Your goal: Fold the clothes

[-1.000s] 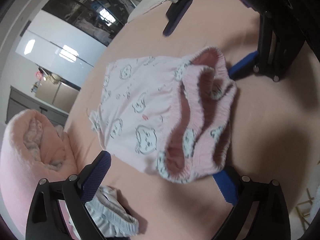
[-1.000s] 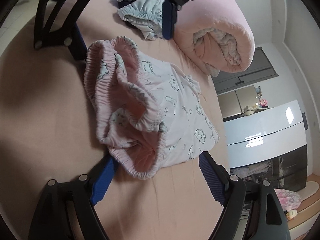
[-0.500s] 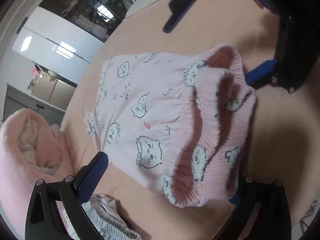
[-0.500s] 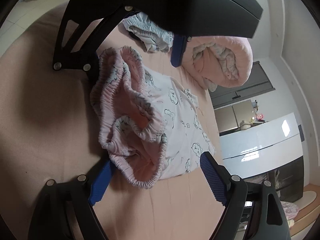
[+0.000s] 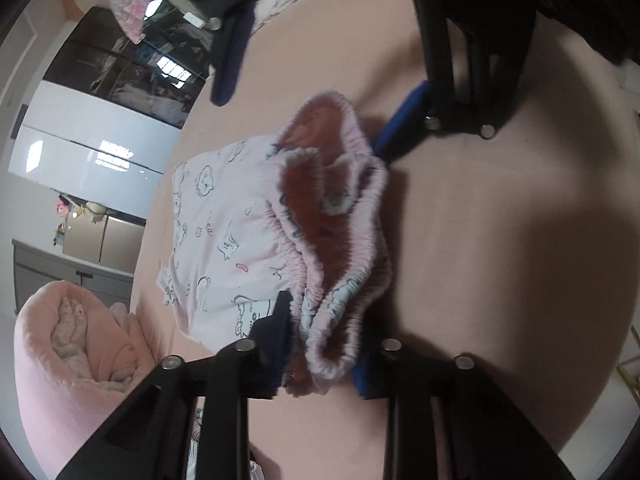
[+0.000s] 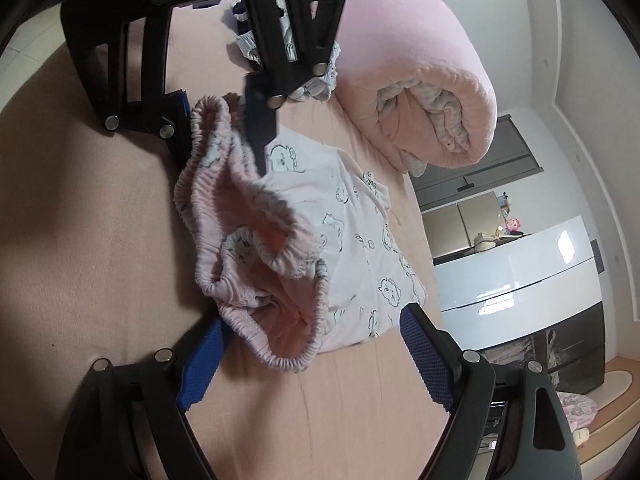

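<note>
Peach bed point(image 5: 500, 240), rolled blanket point(image 6: 420, 80) beside shorts point(image 6: 320, 240)

Left hand-held gripper point(image 5: 320, 354): low and level, blue-padded fingers point(image 5: 276, 336) drawn close together from either side, one pad dark in shadow. Right hand-held gripper point(image 6: 308, 354): also low, facing the left one head-on, blue fingers point(image 6: 426, 354) spread wide apart, nothing pinched between them. Both black frames angled down, tips near each other.
</note>
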`<state>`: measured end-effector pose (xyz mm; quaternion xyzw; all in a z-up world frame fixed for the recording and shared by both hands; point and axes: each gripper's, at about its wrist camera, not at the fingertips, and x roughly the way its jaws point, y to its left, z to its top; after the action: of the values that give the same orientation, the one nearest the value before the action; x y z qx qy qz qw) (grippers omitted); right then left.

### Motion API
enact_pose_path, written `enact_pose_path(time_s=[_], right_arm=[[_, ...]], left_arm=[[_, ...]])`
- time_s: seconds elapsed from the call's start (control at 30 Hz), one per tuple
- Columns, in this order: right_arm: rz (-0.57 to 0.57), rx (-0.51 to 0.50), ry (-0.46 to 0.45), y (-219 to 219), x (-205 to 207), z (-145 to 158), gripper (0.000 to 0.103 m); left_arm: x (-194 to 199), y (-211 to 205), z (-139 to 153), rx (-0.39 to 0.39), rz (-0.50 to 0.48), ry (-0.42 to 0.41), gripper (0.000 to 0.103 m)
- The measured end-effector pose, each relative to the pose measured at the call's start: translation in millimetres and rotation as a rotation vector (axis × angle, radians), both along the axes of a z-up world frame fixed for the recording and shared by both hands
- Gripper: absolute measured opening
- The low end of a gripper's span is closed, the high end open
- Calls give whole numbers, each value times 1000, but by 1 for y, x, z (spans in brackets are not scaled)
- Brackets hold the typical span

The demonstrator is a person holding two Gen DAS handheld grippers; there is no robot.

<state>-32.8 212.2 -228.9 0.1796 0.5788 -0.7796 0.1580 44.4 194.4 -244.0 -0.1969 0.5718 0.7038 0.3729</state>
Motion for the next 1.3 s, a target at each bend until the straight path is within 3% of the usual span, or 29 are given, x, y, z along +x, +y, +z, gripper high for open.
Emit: enact_pose_path(time_s=[0.17, 0.33, 0.47, 0.6, 0.77, 1.0, 1.07, 1.13, 1.17, 1.23, 1.3], right_arm=[[26, 37, 36, -3, 5, -2, 84], [80, 91, 83, -6, 13, -6, 84], [121, 140, 120, -10, 18, -10, 84], [140, 177, 165, -17, 21, -12, 84], [135, 154, 196, -23, 8, -11, 84], [75, 93, 119, -22, -16, -4, 84], [51, 64, 46, -21, -23, -1, 77], [51, 64, -14, -21, -22, -6, 47], [57, 72, -37, -22, -19, -10, 40], [66, 109, -47, -26, -12, -21, 13], [53, 136, -35, -29, -10, -28, 12]], left_arm=[[-37, -3, 32, 140, 153, -265, 16], [-62, -13, 61, 280, 230, -403, 16], [-71, -12, 66, 292, 252, -406, 16], [-76, -9, 73, 323, 277, -463, 16], [-71, -14, 81, 331, 282, -466, 16], [-67, -15, 73, 301, 280, -477, 16], [-64, -16, 71, 289, 276, -473, 16], [-63, -16, 67, 274, 275, -467, 16], [-62, -16, 65, 266, 275, -466, 16], [-60, -16, 59, 244, 273, -466, 16], [-55, -16, 52, 222, 265, -450, 16]])
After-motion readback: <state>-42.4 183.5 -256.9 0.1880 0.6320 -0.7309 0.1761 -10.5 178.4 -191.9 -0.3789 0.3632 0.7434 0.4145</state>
